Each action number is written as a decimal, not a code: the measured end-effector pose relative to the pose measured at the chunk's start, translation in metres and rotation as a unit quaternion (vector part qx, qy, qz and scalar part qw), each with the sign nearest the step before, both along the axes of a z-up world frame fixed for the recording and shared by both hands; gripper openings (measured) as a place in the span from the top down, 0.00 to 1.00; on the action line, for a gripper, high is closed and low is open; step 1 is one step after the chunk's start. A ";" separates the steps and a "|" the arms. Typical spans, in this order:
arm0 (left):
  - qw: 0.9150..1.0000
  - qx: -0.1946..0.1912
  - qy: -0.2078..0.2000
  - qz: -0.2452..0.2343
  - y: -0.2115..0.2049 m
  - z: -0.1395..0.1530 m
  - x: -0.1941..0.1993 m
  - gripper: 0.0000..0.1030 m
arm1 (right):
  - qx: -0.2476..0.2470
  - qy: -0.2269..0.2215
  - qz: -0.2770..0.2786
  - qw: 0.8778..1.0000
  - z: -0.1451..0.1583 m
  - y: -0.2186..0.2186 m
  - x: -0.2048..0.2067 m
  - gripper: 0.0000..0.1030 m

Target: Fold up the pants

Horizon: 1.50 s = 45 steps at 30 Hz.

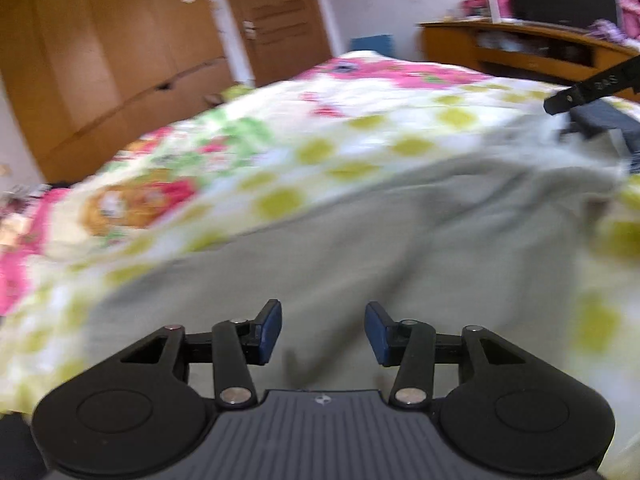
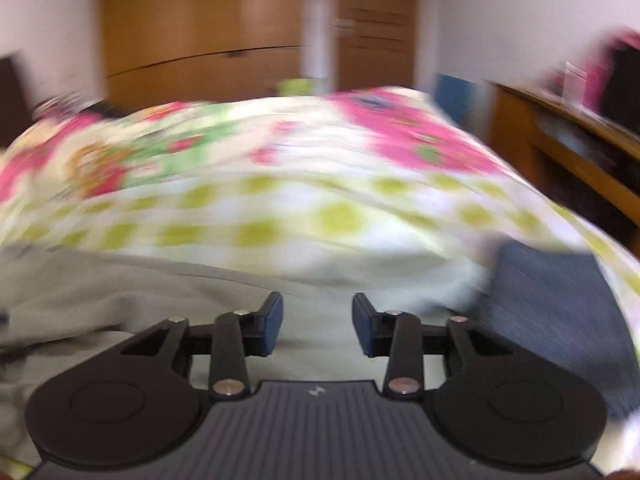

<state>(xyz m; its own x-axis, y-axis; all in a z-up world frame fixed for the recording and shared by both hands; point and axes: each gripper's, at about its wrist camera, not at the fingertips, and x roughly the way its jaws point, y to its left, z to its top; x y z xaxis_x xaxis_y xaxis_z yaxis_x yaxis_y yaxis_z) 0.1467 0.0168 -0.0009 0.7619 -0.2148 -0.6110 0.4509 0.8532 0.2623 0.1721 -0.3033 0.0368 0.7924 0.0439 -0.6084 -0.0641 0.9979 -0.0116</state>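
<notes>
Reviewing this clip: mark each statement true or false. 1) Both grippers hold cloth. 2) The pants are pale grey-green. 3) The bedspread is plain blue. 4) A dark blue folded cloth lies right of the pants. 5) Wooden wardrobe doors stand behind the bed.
1) False: the left gripper and right gripper both stand open with nothing between the pads.
2) True: the pants are pale grey-green.
3) False: the bedspread is floral, pink and green on white.
4) True: the dark blue cloth lies there.
5) True: the wardrobe is wooden.
</notes>
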 end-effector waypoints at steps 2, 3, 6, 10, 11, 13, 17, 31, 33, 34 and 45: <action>0.999 0.024 -0.022 0.023 0.032 0.002 0.016 0.33 | 0.018 0.022 0.081 0.996 -0.007 0.034 0.035 0.51; 0.998 0.040 -0.027 0.031 0.049 0.002 0.027 0.32 | 0.020 0.041 0.122 0.992 -0.012 0.053 0.054 0.50; 0.996 0.072 -0.024 0.044 0.090 -0.004 0.061 0.31 | -0.005 0.075 0.206 0.976 -0.031 0.109 0.104 0.47; 0.997 0.065 0.013 0.045 0.124 -0.007 0.110 0.30 | -0.041 0.111 0.269 0.956 -0.050 0.157 0.150 0.44; 0.997 0.062 0.021 0.042 0.129 -0.008 0.121 0.29 | -0.051 0.122 0.277 0.952 -0.053 0.163 0.157 0.43; 0.997 0.064 0.032 0.030 0.135 -0.011 0.139 0.27 | -0.065 0.145 0.290 0.944 -0.059 0.169 0.167 0.42; 0.996 0.079 0.043 0.013 0.143 -0.017 0.161 0.20 | -0.065 0.183 0.297 0.935 -0.071 0.167 0.177 0.42; 0.993 0.097 0.066 -0.001 0.143 -0.012 0.164 0.71 | -0.062 0.160 0.278 0.945 -0.048 0.174 0.182 1.00; 0.994 0.095 0.049 0.005 0.146 0.002 0.156 0.72 | -0.061 0.135 0.277 0.949 -0.030 0.177 0.176 1.00; 0.995 0.092 0.037 0.009 0.148 0.012 0.150 0.72 | -0.059 0.123 0.278 0.951 -0.020 0.178 0.172 1.00; 0.996 0.059 -0.066 -0.009 0.162 0.101 0.025 0.73 | -0.177 0.091 0.366 0.909 -0.007 0.206 0.102 0.27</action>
